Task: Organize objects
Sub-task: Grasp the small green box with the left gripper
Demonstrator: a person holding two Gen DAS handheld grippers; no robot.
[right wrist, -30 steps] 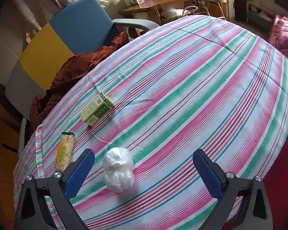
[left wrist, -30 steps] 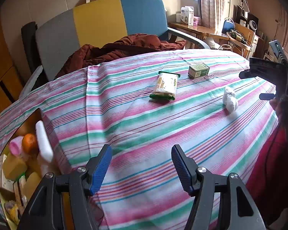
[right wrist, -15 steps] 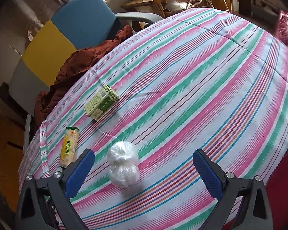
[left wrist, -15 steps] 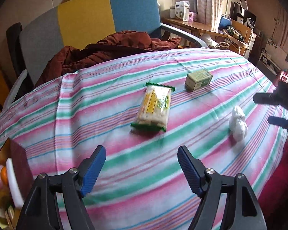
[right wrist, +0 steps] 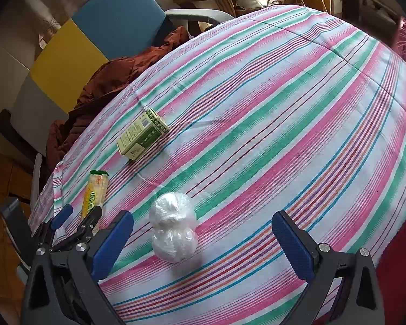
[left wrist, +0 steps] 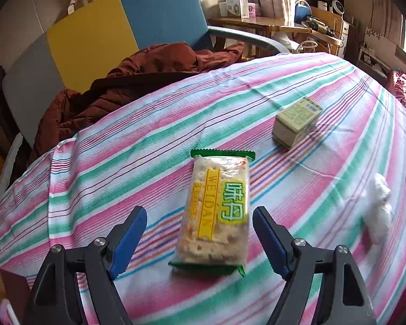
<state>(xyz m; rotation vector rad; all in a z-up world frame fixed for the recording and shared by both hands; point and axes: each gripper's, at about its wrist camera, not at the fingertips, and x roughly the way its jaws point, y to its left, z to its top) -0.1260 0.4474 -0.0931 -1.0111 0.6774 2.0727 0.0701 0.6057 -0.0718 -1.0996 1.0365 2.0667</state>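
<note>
A yellow-and-green snack packet lies flat on the striped tablecloth. My left gripper is open just above it, its blue pads on either side of the packet's near half. To the right lie a pale green carton and a white plastic-wrapped bundle. In the right wrist view my right gripper hangs open over the bundle, which sits nearer its left pad. The carton, the packet and the left gripper show further left.
A grey, yellow and blue chair with a rust-red jacket stands behind the table. A wooden desk with boxes is at the back right. A corner of a cardboard box shows at the lower left.
My left gripper has moved forward from the box of items at the table's left edge, bringing the snack packet between its open pads. The right gripper has closed in slightly on the white bundle.
</note>
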